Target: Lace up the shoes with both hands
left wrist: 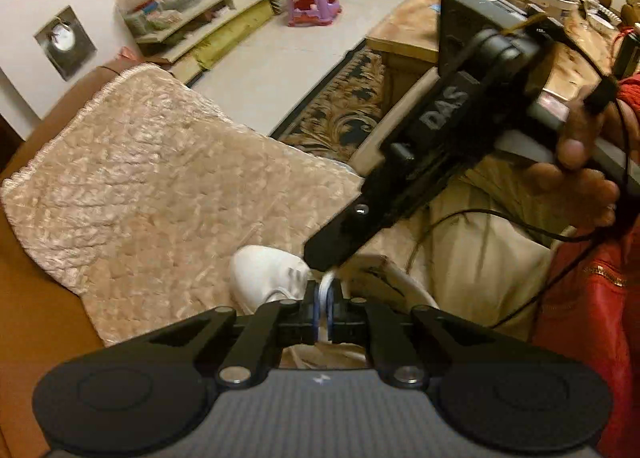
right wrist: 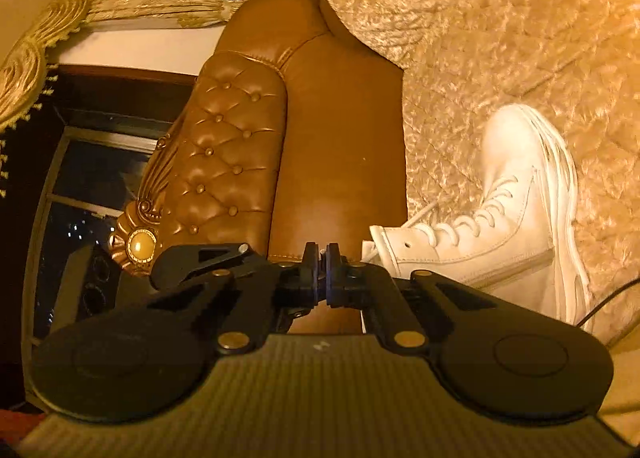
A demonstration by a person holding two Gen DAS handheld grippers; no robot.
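Observation:
A white high-top shoe [right wrist: 516, 225] lies on its side on the beige sofa cover, its laces [right wrist: 476, 217] threaded up the front. In the left wrist view only its toe [left wrist: 268, 278] shows. My left gripper [left wrist: 325, 300] is shut on a white lace [left wrist: 329, 282] that rises from between its blue pads. My right gripper [left wrist: 326, 256] comes in from the upper right, its tip just above that lace. In its own view the right gripper [right wrist: 323, 258] has its jaws together with no lace visible between them. A loose lace end [right wrist: 370, 254] lies just to its right.
The brown leather sofa has a tufted armrest [right wrist: 228, 161] and a beige quilted cover [left wrist: 160, 177]. A person's hand [left wrist: 580, 169] in a red sleeve [left wrist: 592, 298] holds the right gripper, with a black cable [left wrist: 500, 217] trailing. A wooden table [left wrist: 416, 25], patterned rug [left wrist: 348, 105] and purple stool [left wrist: 314, 1] stand beyond.

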